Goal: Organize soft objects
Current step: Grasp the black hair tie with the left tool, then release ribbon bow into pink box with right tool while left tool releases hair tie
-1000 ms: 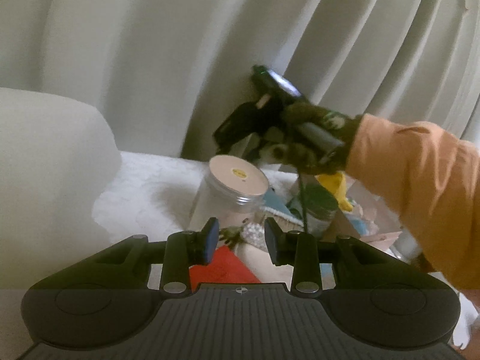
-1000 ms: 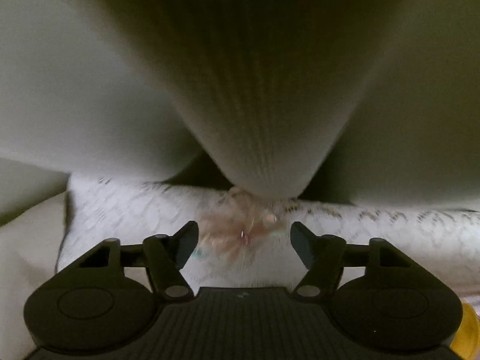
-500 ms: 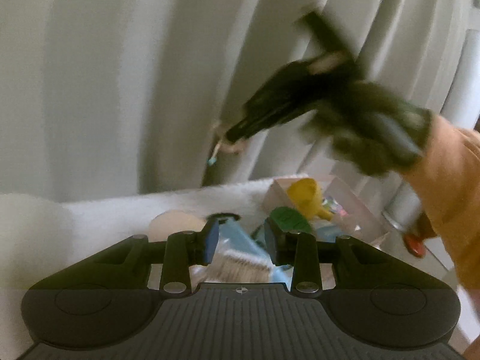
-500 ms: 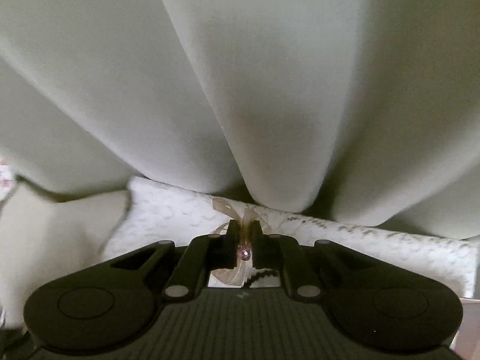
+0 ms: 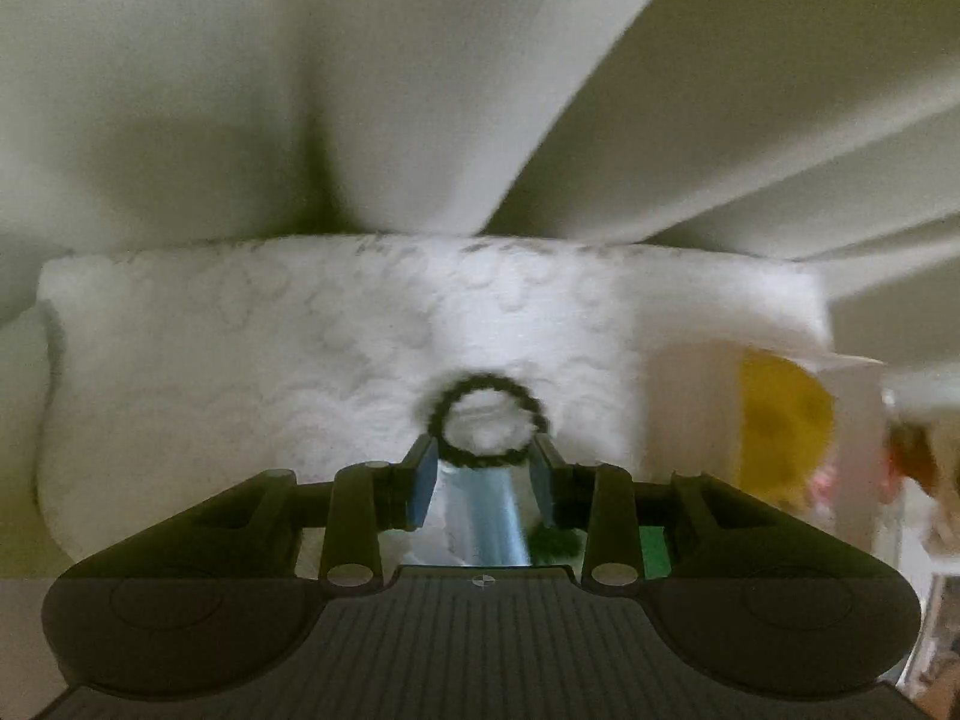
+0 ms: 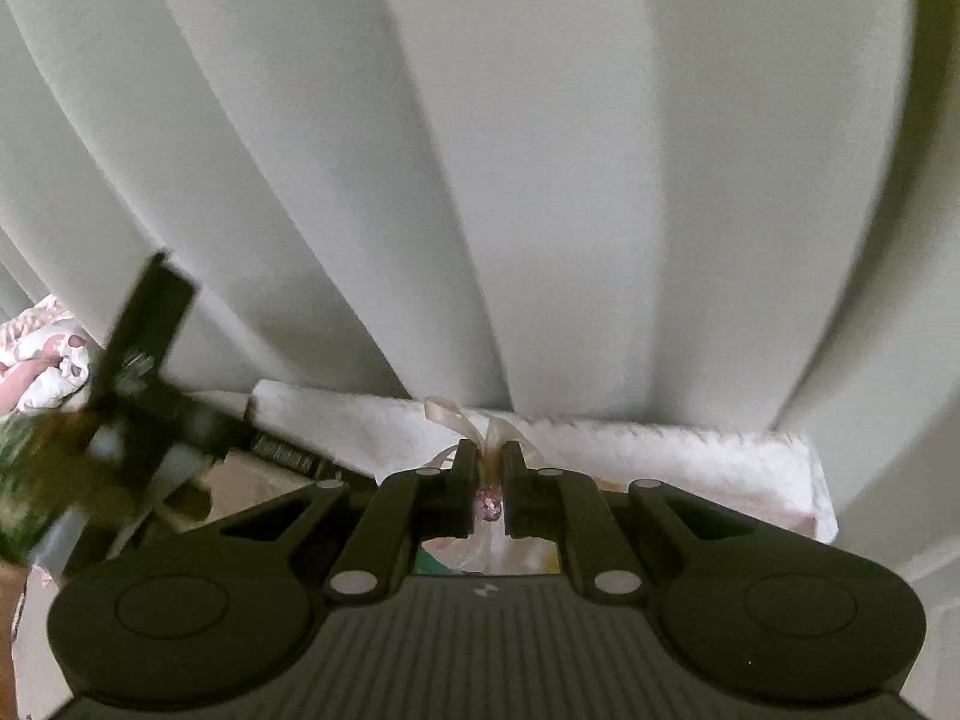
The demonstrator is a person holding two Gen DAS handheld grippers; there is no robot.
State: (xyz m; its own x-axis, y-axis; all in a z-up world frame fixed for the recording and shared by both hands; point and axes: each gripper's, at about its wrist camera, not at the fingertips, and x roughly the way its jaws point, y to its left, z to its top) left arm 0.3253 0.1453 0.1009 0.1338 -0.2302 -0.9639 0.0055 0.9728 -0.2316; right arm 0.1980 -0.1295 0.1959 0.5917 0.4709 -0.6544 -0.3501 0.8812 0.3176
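A black hair tie lies as a ring on the white lace cloth. My left gripper points down at it, open, and its blue-padded fingertips flank the ring's near edge without pressing it. My right gripper is shut on a translucent pinkish ribbon bow with a pink bead showing between its fingers; the bow is held above the cloth. In the right wrist view the left gripper and its gloved hand appear blurred at the left.
Pale curtain folds hang close behind the cloth. A yellow object sits in a pale box at the right. A blue shiny packet and something green lie under the left gripper. Pink and white bedding shows far left.
The right gripper shut on the ribbon bow and lifted it off the cloth. The left gripper swung across and tipped down over the black hair tie, its gap unchanged.
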